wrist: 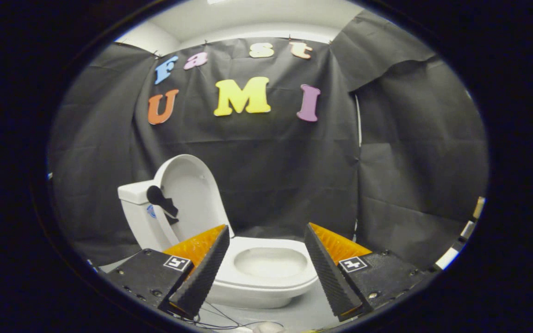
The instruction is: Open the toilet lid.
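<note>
While the toilet lid [192, 194] stands upright against the tank [137, 208], looking stiff, smooth and light, gripped best by its rim, the fingers [266, 266] hang spread, holding nothing.

toilet lid [197, 194] upright behind bowl [269, 263], bowl beyond jaws

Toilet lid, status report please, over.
Gripper open, holding nothing. Toilet lid upright against the tank. Bowl just ahead between the fingers. Nothing in the way.

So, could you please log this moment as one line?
lid: raised, against tank | bowl: uncovered | gripper: open, holding nothing
</note>
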Demonstrator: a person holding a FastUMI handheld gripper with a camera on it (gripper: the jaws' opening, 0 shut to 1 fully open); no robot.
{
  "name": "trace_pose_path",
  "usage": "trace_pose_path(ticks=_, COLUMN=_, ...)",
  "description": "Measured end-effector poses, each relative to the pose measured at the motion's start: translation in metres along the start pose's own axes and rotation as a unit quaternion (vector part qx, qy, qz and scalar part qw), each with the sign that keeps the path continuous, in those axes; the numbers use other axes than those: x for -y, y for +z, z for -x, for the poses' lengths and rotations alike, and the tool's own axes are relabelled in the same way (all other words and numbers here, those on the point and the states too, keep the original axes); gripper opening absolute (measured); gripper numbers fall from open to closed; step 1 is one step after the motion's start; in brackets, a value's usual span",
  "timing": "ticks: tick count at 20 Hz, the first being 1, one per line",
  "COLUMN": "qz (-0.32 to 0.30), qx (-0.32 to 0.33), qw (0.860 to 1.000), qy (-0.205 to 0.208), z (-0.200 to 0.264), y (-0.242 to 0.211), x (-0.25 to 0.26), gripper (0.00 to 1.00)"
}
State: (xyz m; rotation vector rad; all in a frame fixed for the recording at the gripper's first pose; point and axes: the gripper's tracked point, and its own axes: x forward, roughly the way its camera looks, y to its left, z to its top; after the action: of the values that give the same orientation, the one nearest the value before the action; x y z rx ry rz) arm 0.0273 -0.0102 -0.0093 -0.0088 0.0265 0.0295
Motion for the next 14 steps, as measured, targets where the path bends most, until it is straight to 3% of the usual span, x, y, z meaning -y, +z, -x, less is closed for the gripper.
trace_pose_path(ticks=14, qz=0.011, qx=0.010, qw=1.000, qy=-0.001, z=0.0006, y=-0.0023, x=0.0023, gripper=1.00)
